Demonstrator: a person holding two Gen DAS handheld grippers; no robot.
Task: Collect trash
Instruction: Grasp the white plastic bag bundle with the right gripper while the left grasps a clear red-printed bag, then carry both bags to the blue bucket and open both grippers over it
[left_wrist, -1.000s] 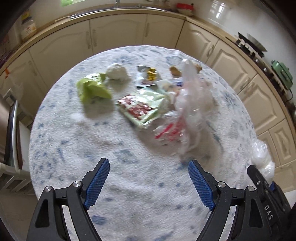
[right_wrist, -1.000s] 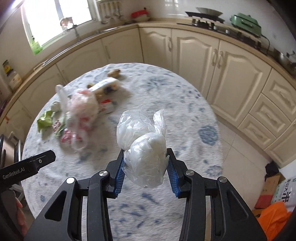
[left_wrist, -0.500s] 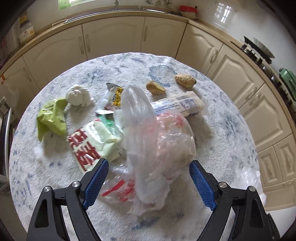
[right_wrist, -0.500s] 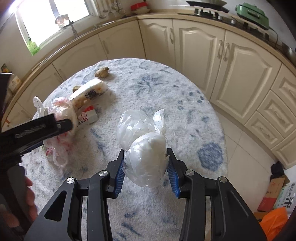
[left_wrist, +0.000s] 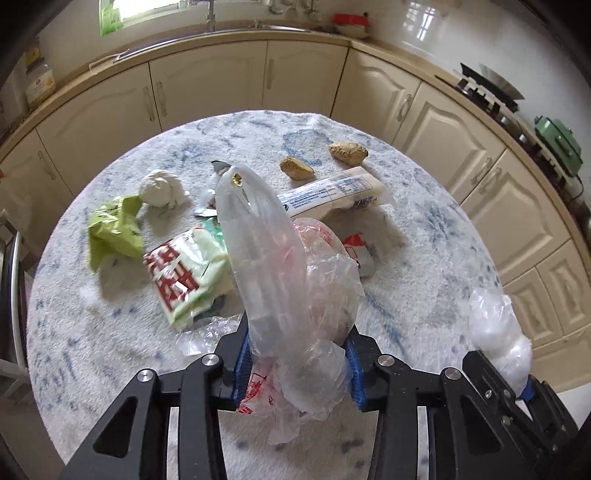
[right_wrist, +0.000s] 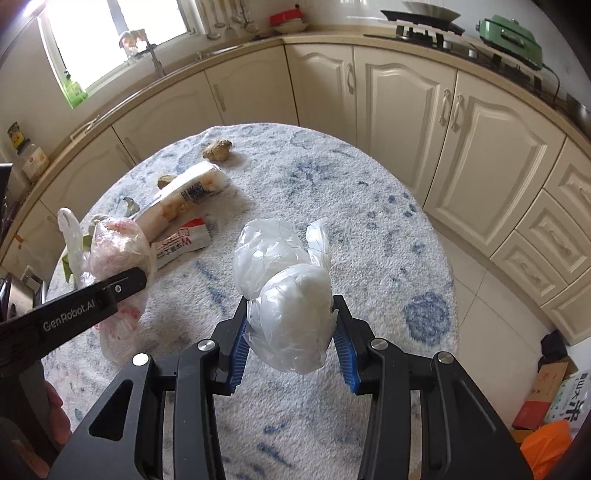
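Observation:
My left gripper (left_wrist: 297, 363) is shut on a clear plastic bag with pink-red contents (left_wrist: 295, 280), also seen in the right wrist view (right_wrist: 114, 258). My right gripper (right_wrist: 290, 343) is shut on a white plastic bag (right_wrist: 288, 299), which shows at the right in the left wrist view (left_wrist: 498, 332). On the round table (left_wrist: 424, 229) lie a green wrapper (left_wrist: 112, 232), a crumpled white tissue (left_wrist: 160, 188), a red-and-green packet (left_wrist: 184, 269), a long white package (left_wrist: 332, 195) and two brown lumps (left_wrist: 347, 151).
Cream kitchen cabinets (right_wrist: 480, 147) curve around the table. A stove with a green appliance (right_wrist: 509, 33) stands on the counter. Boxes and an orange bag (right_wrist: 543, 439) lie on the floor at the right.
My left gripper moved forward over the table and shut on the clear bag with pink-red contents. My right gripper kept hold of the white bag.

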